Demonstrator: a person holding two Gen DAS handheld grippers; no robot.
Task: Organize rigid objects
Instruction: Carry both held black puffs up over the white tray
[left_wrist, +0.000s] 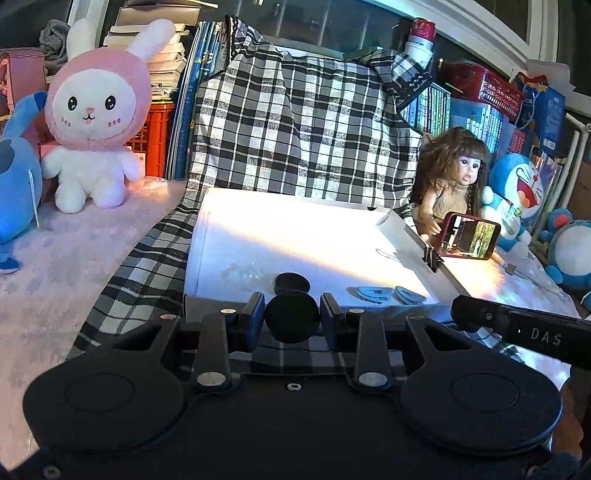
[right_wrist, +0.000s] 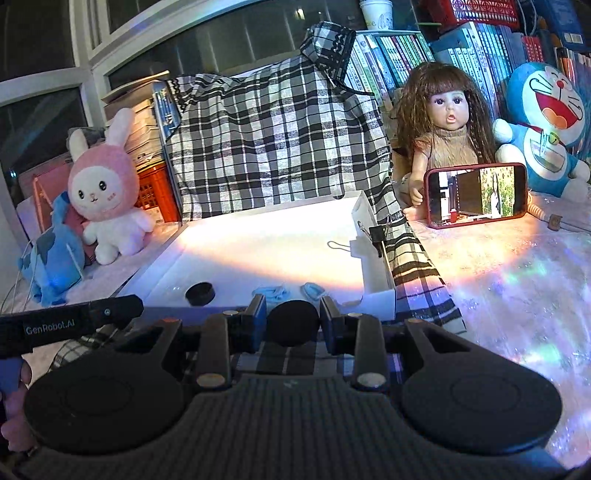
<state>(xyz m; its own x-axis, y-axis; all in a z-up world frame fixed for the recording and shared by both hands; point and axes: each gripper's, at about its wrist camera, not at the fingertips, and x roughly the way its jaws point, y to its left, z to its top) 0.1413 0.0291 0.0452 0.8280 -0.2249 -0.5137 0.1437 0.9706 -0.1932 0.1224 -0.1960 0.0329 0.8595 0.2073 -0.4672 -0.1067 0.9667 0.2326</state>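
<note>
Black disc (left_wrist: 291, 316) sat between the left gripper's (left_wrist: 291, 319) jaws, which were clamped on its two sides; fingers (left_wrist: 252, 321) were dark blue. Right gripper (right_wrist: 293, 322) likewise held a black disc (right_wrist: 293, 322), jaws closed against it.

Both grippers hovered at the near edge of a white tray (left_wrist: 229, 225) lying on a checked cloth (left_wrist: 295, 122). Inside the tray, near that edge: a third black disc (left_wrist: 291, 282), lying flat and free; two pale blue flat pieces (left_wrist: 373, 293) to its right, just beside each other; something clear and glassy (left_wrist: 247, 275) to its left, shape could not be made out. Binder clip (left_wrist: 432, 258) gripped the tray's right wall.

Right of the tray, a doll (right_wrist: 443, 122) sat behind a red-cased phone (right_wrist: 476, 195) standing on its long edge, screen lit. Blue plush (right_wrist: 543, 122) stood beside the doll. Left of the tray, a pink rabbit plush (left_wrist: 96, 118) sat upright. Books (right_wrist: 399, 55) lined the back.

Each gripper's body showed at the edge of the other's view.
</note>
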